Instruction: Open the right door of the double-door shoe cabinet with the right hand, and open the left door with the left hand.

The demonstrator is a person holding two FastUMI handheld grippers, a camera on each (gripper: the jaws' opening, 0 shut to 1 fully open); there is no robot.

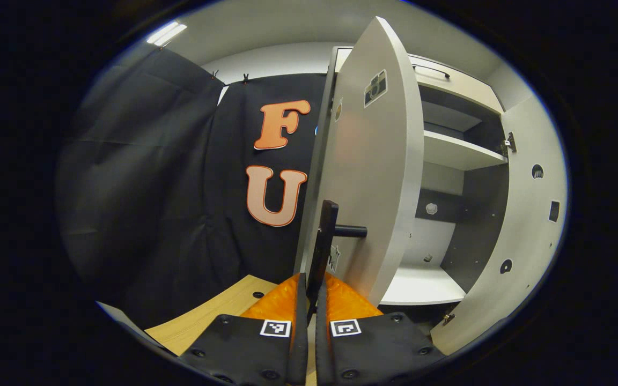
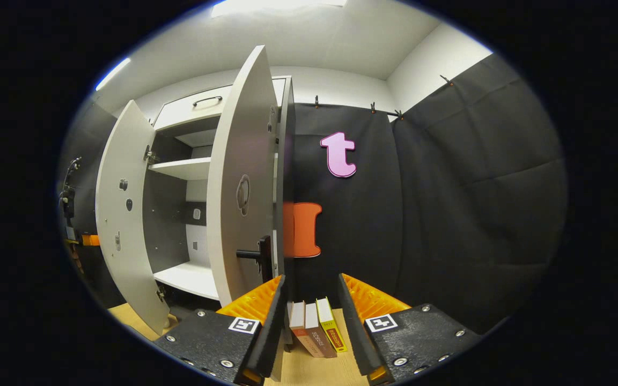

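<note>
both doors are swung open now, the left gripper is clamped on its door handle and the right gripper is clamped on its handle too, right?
Not quite. In the right gripper view the right gripper is open, its handle off to the side beyond the fingers. The rest holds: both doors stand open, and the left gripper is shut on the left door's handle.

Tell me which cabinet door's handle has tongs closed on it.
The left door: left tongs pinch its dark handle. The right tongs stand open beside the right door's handle.

Left gripper [image 1: 311, 321]: blk screwed plates w/ square markers
</note>
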